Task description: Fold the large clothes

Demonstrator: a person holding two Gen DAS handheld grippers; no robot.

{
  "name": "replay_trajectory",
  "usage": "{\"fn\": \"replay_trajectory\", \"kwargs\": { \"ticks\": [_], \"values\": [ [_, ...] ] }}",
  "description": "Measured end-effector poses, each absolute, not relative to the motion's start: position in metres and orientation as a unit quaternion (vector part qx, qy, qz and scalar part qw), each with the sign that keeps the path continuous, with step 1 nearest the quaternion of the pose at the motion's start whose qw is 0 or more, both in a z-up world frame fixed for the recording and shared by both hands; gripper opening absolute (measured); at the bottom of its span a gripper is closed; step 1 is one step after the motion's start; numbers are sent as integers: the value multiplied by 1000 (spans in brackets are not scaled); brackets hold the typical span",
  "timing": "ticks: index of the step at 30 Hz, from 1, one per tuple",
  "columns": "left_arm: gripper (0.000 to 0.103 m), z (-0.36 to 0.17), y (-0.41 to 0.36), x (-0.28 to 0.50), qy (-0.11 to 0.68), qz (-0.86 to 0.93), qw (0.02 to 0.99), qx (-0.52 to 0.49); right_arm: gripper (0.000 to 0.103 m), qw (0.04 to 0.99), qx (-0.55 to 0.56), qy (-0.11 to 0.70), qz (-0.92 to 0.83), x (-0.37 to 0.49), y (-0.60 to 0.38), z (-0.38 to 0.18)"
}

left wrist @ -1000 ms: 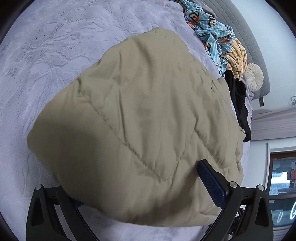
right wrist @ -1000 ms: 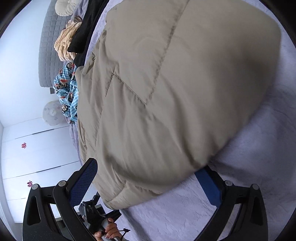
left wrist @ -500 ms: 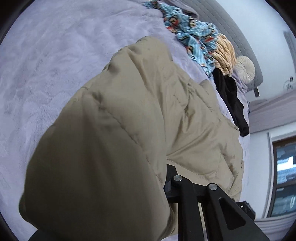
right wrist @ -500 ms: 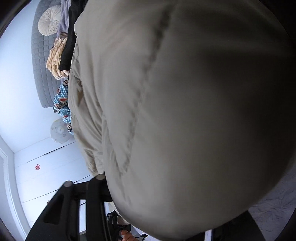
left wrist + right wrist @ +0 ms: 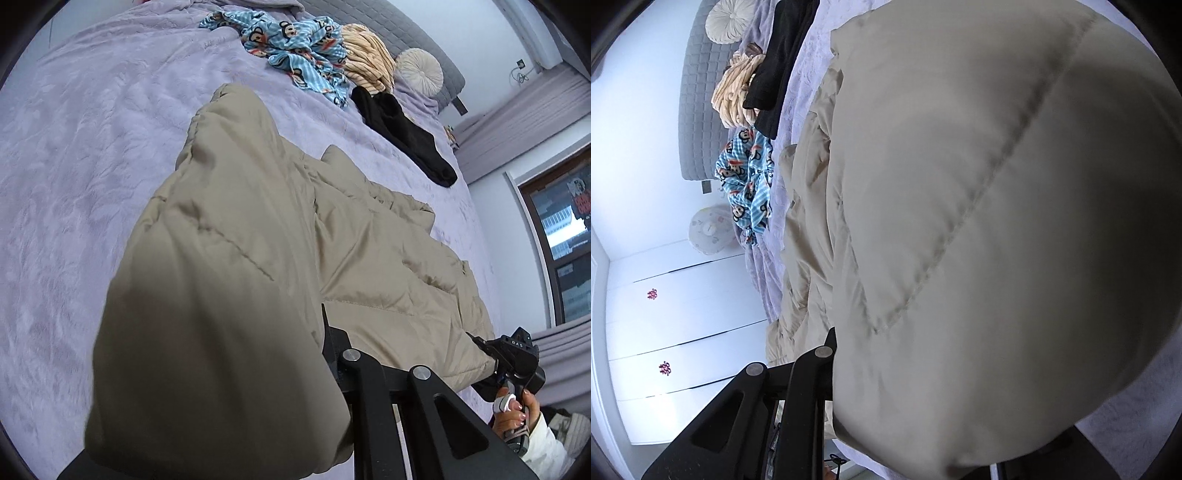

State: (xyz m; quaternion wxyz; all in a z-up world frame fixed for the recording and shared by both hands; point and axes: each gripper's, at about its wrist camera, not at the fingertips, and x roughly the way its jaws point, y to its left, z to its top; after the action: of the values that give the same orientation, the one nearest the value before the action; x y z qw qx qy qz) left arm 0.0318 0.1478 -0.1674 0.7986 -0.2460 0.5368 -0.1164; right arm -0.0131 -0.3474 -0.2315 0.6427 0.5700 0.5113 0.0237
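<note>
The beige quilted padded jacket [image 5: 229, 288] is of smooth cloth with a soft, slightly silky sheen and stitched seams. The lilac bed cover [image 5: 85, 155] looks plush and fuzzy, with a matt pile. The blue patterned garment [image 5: 295, 48] and the black garment [image 5: 399, 129] are matt soft cloth. The grey headboard [image 5: 698, 99] is quilted fabric. The black gripper arms [image 5: 424, 413] are matt plastic with shiny metal pins.
</note>
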Motion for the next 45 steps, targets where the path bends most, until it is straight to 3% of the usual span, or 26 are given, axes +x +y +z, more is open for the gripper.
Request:
{"fn": "replay_trajectory", "kwargs": {
  "ticks": [9, 13, 20, 33, 41, 45],
  "values": [
    [17, -193, 169, -71, 599, -142, 750, -241, 21, 620, 576, 532, -24, -113, -325, -241],
    [18, -206, 177, -89, 621, -126, 735, -241, 29, 602, 587, 538, -55, -130, -324, -258],
    [22, -177, 201, -108, 613, -85, 753, -225, 42, 625, 520, 579, -64, -114, -317, -236],
    [22, -124, 229, -140, 555, 31, 812, -178, 46, 669, 393, 631, -16, -141, -306, -197],
    [22, -187, 198, -124, 626, 61, 765, -139, 46, 712, 307, 631, 42, -144, -298, -173],
    [22, -190, 194, -133, 633, 76, 758, -137, 46, 722, 281, 631, 50, -147, -290, -161]
  ]
}}
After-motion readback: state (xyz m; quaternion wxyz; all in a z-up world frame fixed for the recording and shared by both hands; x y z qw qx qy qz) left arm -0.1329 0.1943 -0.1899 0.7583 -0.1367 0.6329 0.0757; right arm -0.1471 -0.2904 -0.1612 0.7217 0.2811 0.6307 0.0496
